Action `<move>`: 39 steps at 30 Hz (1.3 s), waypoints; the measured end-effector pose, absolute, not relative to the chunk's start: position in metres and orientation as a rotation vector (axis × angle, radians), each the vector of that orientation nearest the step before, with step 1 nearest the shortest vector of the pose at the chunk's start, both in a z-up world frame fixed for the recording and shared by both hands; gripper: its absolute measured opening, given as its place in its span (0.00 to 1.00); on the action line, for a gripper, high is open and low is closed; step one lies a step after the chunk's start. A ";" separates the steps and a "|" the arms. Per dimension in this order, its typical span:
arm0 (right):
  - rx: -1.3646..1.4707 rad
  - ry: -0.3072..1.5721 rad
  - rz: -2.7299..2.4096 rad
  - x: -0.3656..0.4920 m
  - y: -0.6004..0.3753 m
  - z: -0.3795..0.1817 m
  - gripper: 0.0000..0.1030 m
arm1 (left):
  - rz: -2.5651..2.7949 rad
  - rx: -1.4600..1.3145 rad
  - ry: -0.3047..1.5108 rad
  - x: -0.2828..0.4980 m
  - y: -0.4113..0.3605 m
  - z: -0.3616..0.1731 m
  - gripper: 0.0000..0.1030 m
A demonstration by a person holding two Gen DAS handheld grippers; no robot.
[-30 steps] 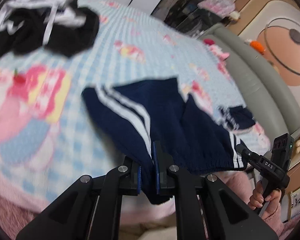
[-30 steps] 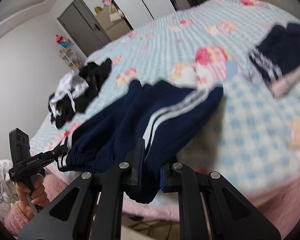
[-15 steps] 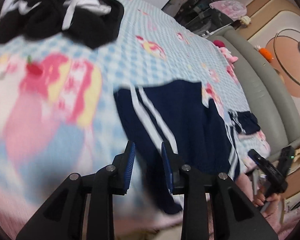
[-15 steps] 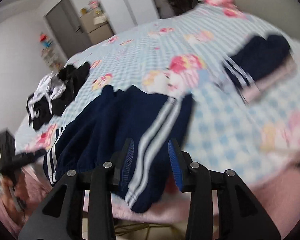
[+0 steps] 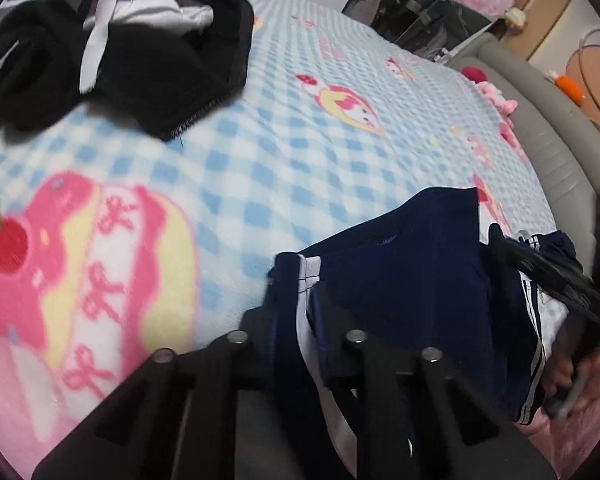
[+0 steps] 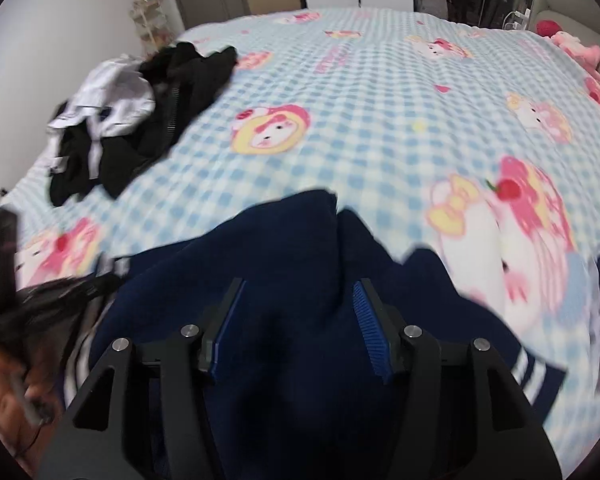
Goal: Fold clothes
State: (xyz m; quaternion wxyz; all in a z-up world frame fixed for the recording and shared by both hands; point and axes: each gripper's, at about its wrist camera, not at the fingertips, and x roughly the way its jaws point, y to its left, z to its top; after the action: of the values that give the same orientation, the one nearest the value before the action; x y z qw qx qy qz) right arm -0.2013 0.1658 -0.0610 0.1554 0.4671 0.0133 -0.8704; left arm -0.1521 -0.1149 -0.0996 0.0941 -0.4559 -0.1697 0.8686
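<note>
The bed (image 6: pixel 380 92) carries a blue-checked blanket with pink cartoon prints. Navy shorts (image 6: pixel 284 264) with white side stripes lie at the bed's near edge. A heap of black and white clothes (image 6: pixel 140 112) sits well apart from the shorts, toward the bed's far left side in the right wrist view. The left gripper (image 5: pixel 300 304) has its jaws pinched tight on the striped edge of the shorts. The right gripper (image 6: pixel 296 320) hangs over the shorts' dark middle; its jaws have just been opening and stand apart, with cloth showing between them but neither blue pad pressing on it.
</note>
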 end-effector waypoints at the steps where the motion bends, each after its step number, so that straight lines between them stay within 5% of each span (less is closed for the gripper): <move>1: 1.352 0.040 -2.502 -0.210 0.163 -0.064 0.54 | 2.601 -1.332 -0.489 -0.150 -0.117 -0.095 0.10; 7: 1.303 -0.017 -2.558 -0.223 0.163 -0.059 0.62 | 2.756 -1.264 -0.448 -0.138 -0.144 -0.071 0.10; 10: 1.340 0.056 -2.537 -0.229 0.154 -0.071 0.62 | 2.656 -1.386 -0.487 -0.143 -0.154 -0.086 0.25; 13: 1.275 0.094 -2.521 -0.227 0.143 -0.066 0.62 | 2.648 -1.398 -0.612 -0.138 -0.170 -0.090 0.30; 15: 1.233 0.122 -2.509 -0.225 0.135 -0.062 0.62 | 2.681 -1.346 -0.708 -0.133 -0.186 -0.085 0.44; 19: 1.297 0.206 -2.444 -0.244 0.111 -0.078 0.62 | 2.651 -1.359 -0.773 -0.139 -0.194 -0.097 0.45; 22: 1.411 0.104 -2.336 -0.266 0.110 -0.103 0.62 | 2.616 -1.351 -0.743 -0.148 -0.181 -0.103 0.42; 23: 1.425 0.063 -2.309 -0.269 0.111 -0.108 0.54 | 2.611 -1.351 -0.726 -0.151 -0.177 -0.103 0.38; 24: 1.404 0.028 -2.296 -0.268 0.112 -0.107 0.46 | 2.611 -1.345 -0.713 -0.152 -0.173 -0.103 0.19; 26: 1.352 -0.010 -2.293 -0.263 0.113 -0.098 0.21 | 2.644 -1.294 -0.721 -0.150 -0.171 -0.097 0.11; 28: 1.281 -0.015 -2.314 -0.256 0.112 -0.083 0.13 | 2.704 -1.204 -0.706 -0.144 -0.172 -0.081 0.07; 32: 1.195 0.038 -2.369 -0.260 0.102 -0.064 0.10 | 2.793 -1.150 -0.626 -0.143 -0.171 -0.066 0.08; 36: 1.210 0.131 -2.406 -0.275 0.087 -0.069 0.11 | 2.717 -1.415 -0.636 -0.160 -0.174 -0.101 0.24; 39: 1.389 0.065 -2.364 -0.283 0.093 -0.104 0.13 | 2.741 -1.397 -0.653 -0.155 -0.175 -0.096 0.27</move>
State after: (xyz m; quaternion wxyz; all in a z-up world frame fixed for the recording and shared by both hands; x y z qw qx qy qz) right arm -0.2829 0.0931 -0.1039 0.1981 0.4965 0.0232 -0.8448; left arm -0.1549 -0.1746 -0.0965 -0.0018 -0.4441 -0.2075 0.8716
